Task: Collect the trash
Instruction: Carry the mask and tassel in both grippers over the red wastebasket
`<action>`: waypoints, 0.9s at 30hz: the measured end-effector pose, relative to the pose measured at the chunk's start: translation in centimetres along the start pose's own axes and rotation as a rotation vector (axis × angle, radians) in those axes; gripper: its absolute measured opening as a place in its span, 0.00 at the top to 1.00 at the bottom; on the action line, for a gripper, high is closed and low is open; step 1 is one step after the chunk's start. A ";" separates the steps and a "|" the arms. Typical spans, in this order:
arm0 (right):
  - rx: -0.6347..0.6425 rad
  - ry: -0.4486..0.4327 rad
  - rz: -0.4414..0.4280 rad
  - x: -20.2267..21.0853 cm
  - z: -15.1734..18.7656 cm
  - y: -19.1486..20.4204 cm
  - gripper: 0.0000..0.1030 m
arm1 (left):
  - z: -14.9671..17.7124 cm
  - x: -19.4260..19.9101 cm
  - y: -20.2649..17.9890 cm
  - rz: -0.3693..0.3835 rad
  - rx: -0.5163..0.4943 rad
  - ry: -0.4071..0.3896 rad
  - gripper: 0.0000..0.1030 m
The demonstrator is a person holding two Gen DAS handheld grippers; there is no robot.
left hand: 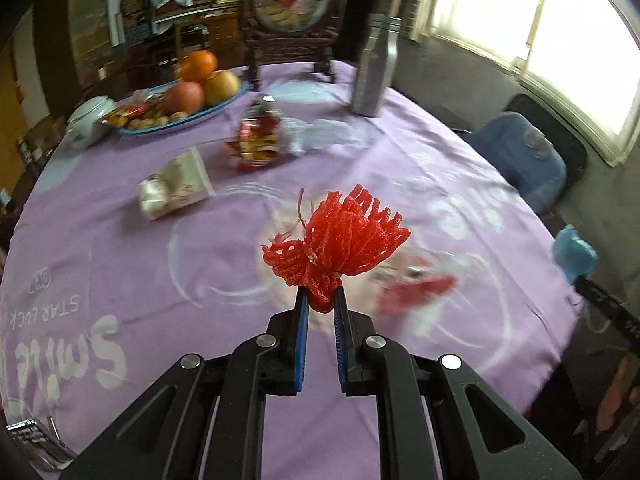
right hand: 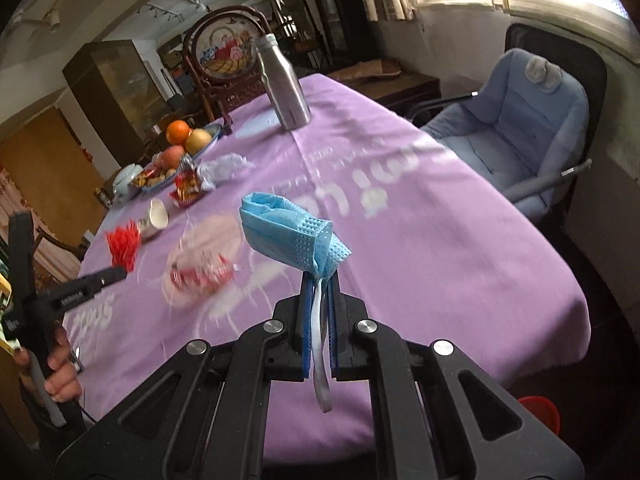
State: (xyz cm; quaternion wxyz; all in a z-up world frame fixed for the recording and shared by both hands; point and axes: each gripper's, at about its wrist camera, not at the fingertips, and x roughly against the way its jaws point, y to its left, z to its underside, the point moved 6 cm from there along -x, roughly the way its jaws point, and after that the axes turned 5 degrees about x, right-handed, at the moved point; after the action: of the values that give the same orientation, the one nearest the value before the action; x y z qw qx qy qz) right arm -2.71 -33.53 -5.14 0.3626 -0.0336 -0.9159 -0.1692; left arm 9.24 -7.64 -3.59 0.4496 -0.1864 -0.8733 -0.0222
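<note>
My left gripper (left hand: 320, 294) is shut on a red plastic mesh net (left hand: 340, 240), lifted above the purple tablecloth (left hand: 120, 248). From the right wrist view that same red net (right hand: 122, 246) shows at the far left with a hand under it. A crumpled blue face mask (right hand: 292, 236) is pinched in my right gripper (right hand: 320, 280), which is shut on it; the mask's white ear loop (right hand: 320, 360) hangs down between the pads. On the cloth lie a red and white wrapper (left hand: 416, 288), a crushed paper cup (left hand: 176, 188), a red snack bag (left hand: 260, 136) and clear crumpled plastic (left hand: 320, 136).
A blue plate of fruit and nuts (left hand: 180, 100), a white lidded jar (left hand: 88, 120), a steel bottle (left hand: 376, 64) and a framed round screen (left hand: 294, 0) stand at the far side. A blue cushioned chair (right hand: 516, 128) sits right of the table. A red round object (right hand: 540, 412) lies below the table edge.
</note>
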 end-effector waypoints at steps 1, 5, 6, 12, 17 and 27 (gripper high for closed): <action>-0.004 0.004 -0.001 0.2 0.7 -0.4 0.93 | 0.3 0.1 -0.7 0.006 -0.014 0.000 0.87; -0.039 0.011 -0.007 0.9 2.6 -2.1 0.93 | 1.8 0.6 -4.0 0.025 -0.079 0.008 0.87; -0.053 0.004 -0.001 1.3 3.1 -2.7 0.93 | 2.2 0.7 -4.9 0.033 -0.096 0.012 0.87; -0.089 -0.002 0.021 3.3 5.4 -5.3 0.92 | 4.5 0.9 -10.2 0.062 -0.205 0.032 0.87; -0.117 -0.011 0.061 5.8 7.4 -7.9 0.92 | 6.6 0.9 -14.6 0.093 -0.310 0.052 0.87; -0.210 0.003 0.127 8.9 12.3 -14.2 0.92 | 11.1 -0.1 -23.9 0.165 -0.513 0.112 0.88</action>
State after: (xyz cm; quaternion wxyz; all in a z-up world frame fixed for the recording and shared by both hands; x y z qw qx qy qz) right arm -19.94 -43.31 -11.54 0.3683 -0.1289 -0.8887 -0.2409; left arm -7.58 -27.61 -7.23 0.4354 -0.3632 -0.7948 -0.2162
